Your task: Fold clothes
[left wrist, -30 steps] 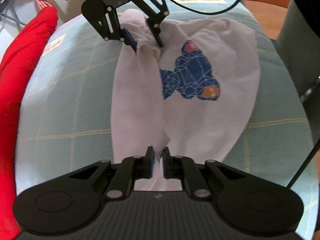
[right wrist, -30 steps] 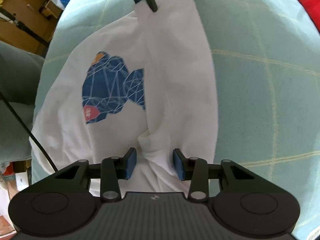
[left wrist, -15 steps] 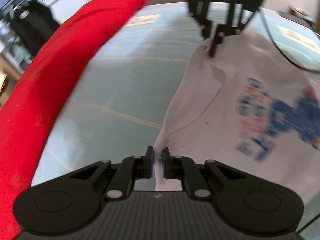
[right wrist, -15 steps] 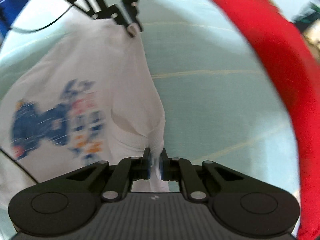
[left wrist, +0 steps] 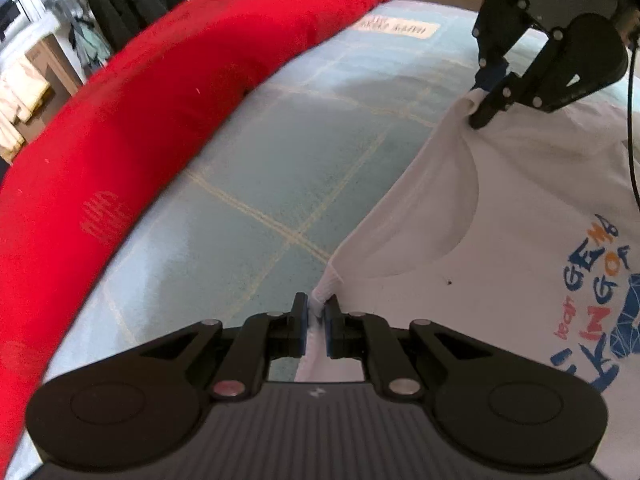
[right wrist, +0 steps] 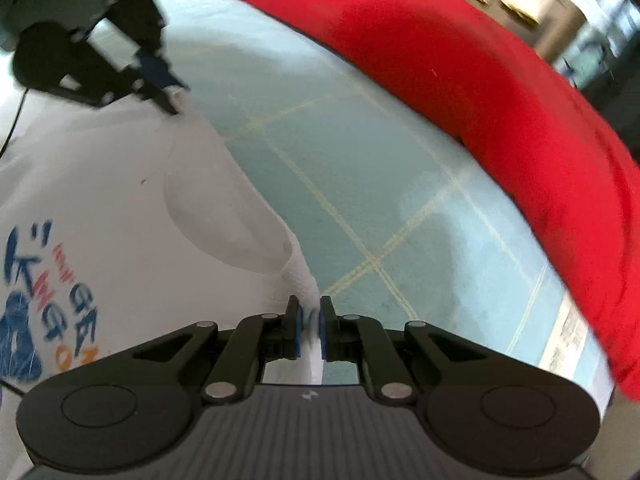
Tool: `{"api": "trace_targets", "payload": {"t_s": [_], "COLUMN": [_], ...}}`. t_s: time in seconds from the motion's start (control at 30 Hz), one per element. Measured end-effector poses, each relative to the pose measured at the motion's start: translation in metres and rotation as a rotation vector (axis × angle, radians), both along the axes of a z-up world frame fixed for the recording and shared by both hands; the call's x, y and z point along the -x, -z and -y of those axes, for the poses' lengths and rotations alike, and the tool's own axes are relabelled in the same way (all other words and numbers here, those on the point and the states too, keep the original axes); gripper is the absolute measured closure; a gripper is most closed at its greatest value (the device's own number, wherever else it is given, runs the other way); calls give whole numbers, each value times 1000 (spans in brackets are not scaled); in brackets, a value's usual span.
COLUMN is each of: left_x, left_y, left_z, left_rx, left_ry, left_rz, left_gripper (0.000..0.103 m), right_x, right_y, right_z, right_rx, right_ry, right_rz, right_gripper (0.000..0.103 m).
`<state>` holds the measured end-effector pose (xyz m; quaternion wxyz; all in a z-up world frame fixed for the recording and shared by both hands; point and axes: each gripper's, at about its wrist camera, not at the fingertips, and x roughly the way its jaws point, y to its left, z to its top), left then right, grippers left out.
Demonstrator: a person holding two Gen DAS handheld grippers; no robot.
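Note:
A white T-shirt (left wrist: 520,208) with a blue and orange print lies print-up on a light blue checked cloth. My left gripper (left wrist: 316,326) is shut on the shirt's top edge beside the neckline. My right gripper (right wrist: 308,330) is shut on the same top edge at the other side of the neckline. The shirt also shows in the right wrist view (right wrist: 100,184). Each gripper shows in the other's view, the right one (left wrist: 486,108) at upper right and the left one (right wrist: 166,98) at upper left. The shirt's top edge is stretched between them.
A long red cushion or garment (left wrist: 132,120) runs along the far edge of the blue cloth (left wrist: 272,184), also in the right wrist view (right wrist: 460,80). Cardboard boxes and hanging dark clothes (left wrist: 128,4) stand beyond it. A black cable (left wrist: 630,120) crosses the shirt at right.
My right gripper closed on the shirt's neckline edge. Both grippers then swung the shirt round and pulled its top edge taut, so the red cushion now fills the far side of both views.

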<state>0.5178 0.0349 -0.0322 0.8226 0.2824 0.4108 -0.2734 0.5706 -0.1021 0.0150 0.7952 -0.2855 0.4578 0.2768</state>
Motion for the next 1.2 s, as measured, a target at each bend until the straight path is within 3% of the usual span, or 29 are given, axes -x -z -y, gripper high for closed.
{"api": "trace_targets", "payload": {"t_s": [0.1,0.27,0.43,0.57,0.7,0.9,1.2], "left_x": [-9,-8,22,57,93,125,158], "left_y": [9,1,-18,-23,-23,-27,-33], "left_z": [-2,-29,-62,-73,-66,-46,-12], "left_rx": [31,142,221,254,248,277,281], "left_ry": [-48,-203,-336,-413,-451,-478,-455], "left_rz": [-33,-79,-103,-131,-181,-223,-204], "left_gripper": [88,85,84,82,81,66,55], "right_x": [-3,-3,17,41,71,125,216], "right_y": [15,6,-15,-28,-39,-48,-21], "right_z": [-2,-1,16,31,50,79,97], "right_rx": [-4,-35,-136,-178,-202,-246,-287], "right_ry": [49,107,167,231,321,467,702], "right_rz": [-20,6,10,-8,-29,-56,-148], "right_gripper": [91,72,56,55,55,49,44]}}
